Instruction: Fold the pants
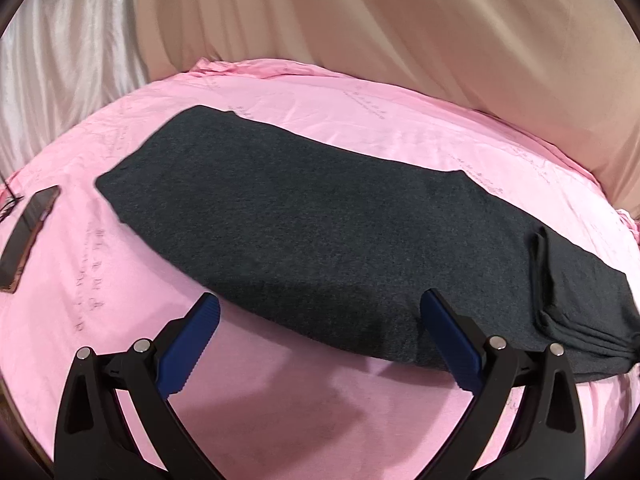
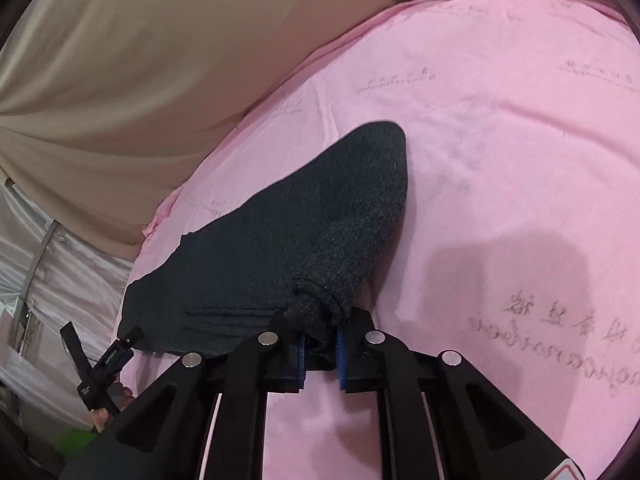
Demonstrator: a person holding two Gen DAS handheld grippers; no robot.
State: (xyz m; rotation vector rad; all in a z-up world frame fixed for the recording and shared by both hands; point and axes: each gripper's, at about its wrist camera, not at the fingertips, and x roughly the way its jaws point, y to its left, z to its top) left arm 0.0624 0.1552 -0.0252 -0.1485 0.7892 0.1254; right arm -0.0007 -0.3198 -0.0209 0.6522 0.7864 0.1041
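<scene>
- The pants (image 1: 304, 216), dark grey knit, lay stretched in a long band across the pink sheet (image 1: 280, 92) of the bed, apparently already folded lengthwise, with stacked layers showing at the right end in the left wrist view.
- The cloth looked soft, limp and light, with a slightly grippy knit surface; it would likely sag and drape from any single hold, so layers could slide apart unless pinched together.
- The right tongs (image 2: 320, 350) were pressed together, pinching a bunched edge of the pants at one end.
- The left tongs (image 1: 320, 320) were spread wide and empty, hovering over the near long edge of the garment, one pad (image 1: 452, 340) over the fabric.
- A good hold, by my judgement, was through all layers at an end corner, matching the right tongs' pinch, so the end lifts evenly.
- A dark phone-like slab (image 1: 28, 236) lay on the sheet near the far left, well apart from the pants, unlikely to interfere.
- Beige curtain (image 1: 360, 20) hung behind the bed; nothing lay on the pants' folding path.
</scene>
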